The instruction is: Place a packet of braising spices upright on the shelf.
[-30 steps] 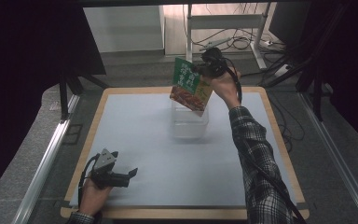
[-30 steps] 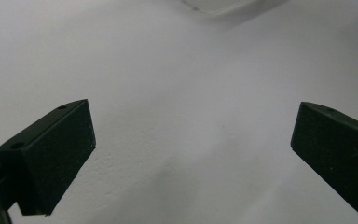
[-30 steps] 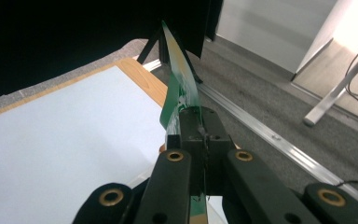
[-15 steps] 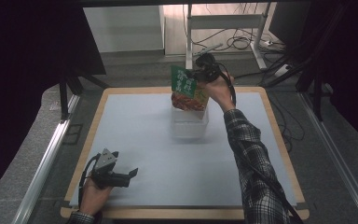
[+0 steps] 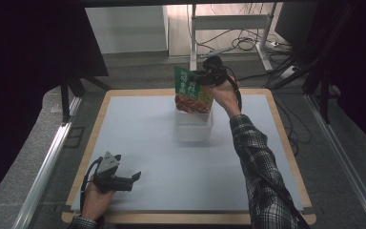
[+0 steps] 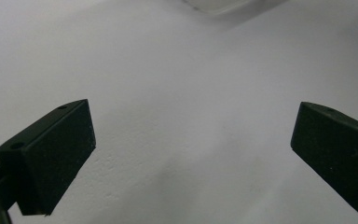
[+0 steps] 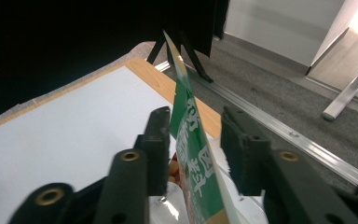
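Tongs in the right hand (image 5: 196,76) hang over the far middle of the white-topped, wood-edged table (image 5: 138,138), and their jaws have just been opening: the right gripper view has them standing apart with the flat green printed food pouch (image 7: 191,140) between them, a clear gap on the right side, while on the left the pouch edge runs so close to the black pad that contact cannot be made out. From above, that pouch (image 5: 193,93) stands upright with its lower end inside the clear plastic open-topped box (image 5: 194,125), which sits on the table just below it; the box walls are so transparent that the depth of the pouch's lower end is hard to judge. Up close, the bottom of the pouch is cut off by the frame and only a glint of the box rim (image 7: 168,203) shows. Left-hand tongs (image 5: 136,177) rest low at the near left corner of the table, well apart from the box; the left gripper view looks along their two black pads (image 6: 56,154), spread wide with bare table surface between, and a blurred clear corner at its top edge.
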Action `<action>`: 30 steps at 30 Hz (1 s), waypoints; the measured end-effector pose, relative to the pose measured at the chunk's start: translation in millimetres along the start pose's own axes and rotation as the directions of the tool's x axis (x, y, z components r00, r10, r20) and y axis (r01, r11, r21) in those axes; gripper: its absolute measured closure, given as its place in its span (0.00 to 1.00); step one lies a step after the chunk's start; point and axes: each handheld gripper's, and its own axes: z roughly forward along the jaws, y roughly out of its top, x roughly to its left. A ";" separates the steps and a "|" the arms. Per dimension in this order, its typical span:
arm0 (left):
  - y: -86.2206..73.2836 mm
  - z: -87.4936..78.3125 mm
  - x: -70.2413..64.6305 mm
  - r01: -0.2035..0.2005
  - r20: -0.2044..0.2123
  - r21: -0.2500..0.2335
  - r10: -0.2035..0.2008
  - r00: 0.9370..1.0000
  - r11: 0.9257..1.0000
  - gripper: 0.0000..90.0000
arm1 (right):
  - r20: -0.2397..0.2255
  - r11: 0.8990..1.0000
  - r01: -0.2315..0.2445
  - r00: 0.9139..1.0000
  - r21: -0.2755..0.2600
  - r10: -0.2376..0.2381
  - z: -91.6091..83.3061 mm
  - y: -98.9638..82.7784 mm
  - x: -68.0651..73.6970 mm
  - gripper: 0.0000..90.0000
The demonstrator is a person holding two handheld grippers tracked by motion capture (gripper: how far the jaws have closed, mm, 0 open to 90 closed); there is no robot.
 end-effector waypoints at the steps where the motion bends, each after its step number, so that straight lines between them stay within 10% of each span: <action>1: 0.0 0.0 0.0 0.000 0.000 0.000 0.000 1.000 1.000 0.00 | 0.000 1.000 0.000 1.000 0.000 0.000 0.0 0.0 0.0 0.65; 16: -0.3 0.9 -1.0 -0.008 -0.002 0.007 0.008 1.000 1.000 0.00 | 0.006 1.000 -0.003 1.000 -0.024 0.003 -11.2 -2.0 -3.1 0.21; 30: -0.2 1.3 -1.5 -0.010 -0.003 0.009 0.010 1.000 1.000 0.00 | 0.003 0.999 -0.036 0.999 -0.038 0.036 -26.0 -0.9 -3.3 0.05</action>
